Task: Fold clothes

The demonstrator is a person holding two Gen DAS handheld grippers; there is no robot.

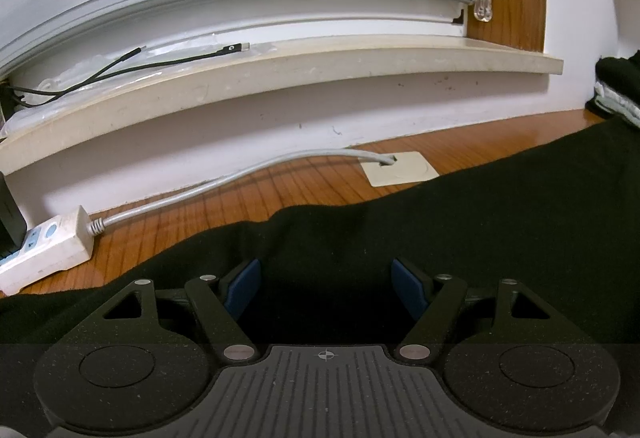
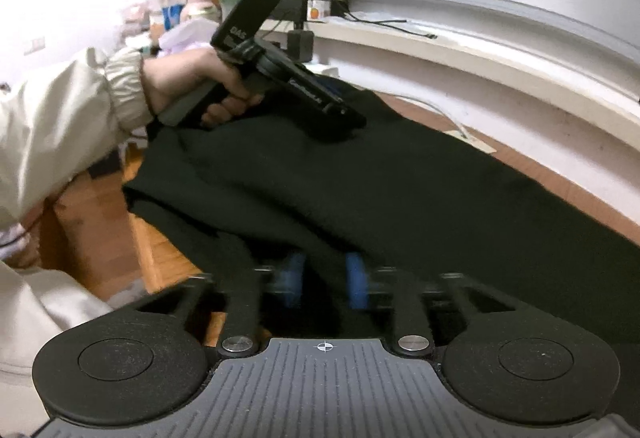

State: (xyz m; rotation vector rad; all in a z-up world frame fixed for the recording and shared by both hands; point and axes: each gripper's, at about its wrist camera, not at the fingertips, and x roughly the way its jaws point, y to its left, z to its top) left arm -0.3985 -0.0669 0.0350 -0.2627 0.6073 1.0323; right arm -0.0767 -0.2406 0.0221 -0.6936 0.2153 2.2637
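Garment: a black piece of clothing (image 2: 400, 190) lies spread along the wooden desk (image 1: 280, 190), its long edge running near the wall under the window sill (image 1: 320, 66).
Left gripper: the left gripper (image 1: 326, 286) rests low over the cloth with its blue pads (image 1: 244, 288) wide apart; black fabric lies between them, but nothing is pinched. From the right wrist view a hand (image 2: 188, 82) in a pale sleeve holds it down at the far end of the garment.
Right gripper: the right gripper (image 2: 326, 278) is blurred, its pads close together at the near edge of the cloth; a ridge of fabric runs up between them, though I cannot tell whether they truly bite it.
Step in hand: taking hold of the near edge, I'd judge, with the fold itself not yet begun.
Next move: a firm pinch at both ends seems needed before lifting, or the cloth will slip and bunch.
Nearby: a white power strip (image 1: 44, 250) sits just beside the cloth's edge.
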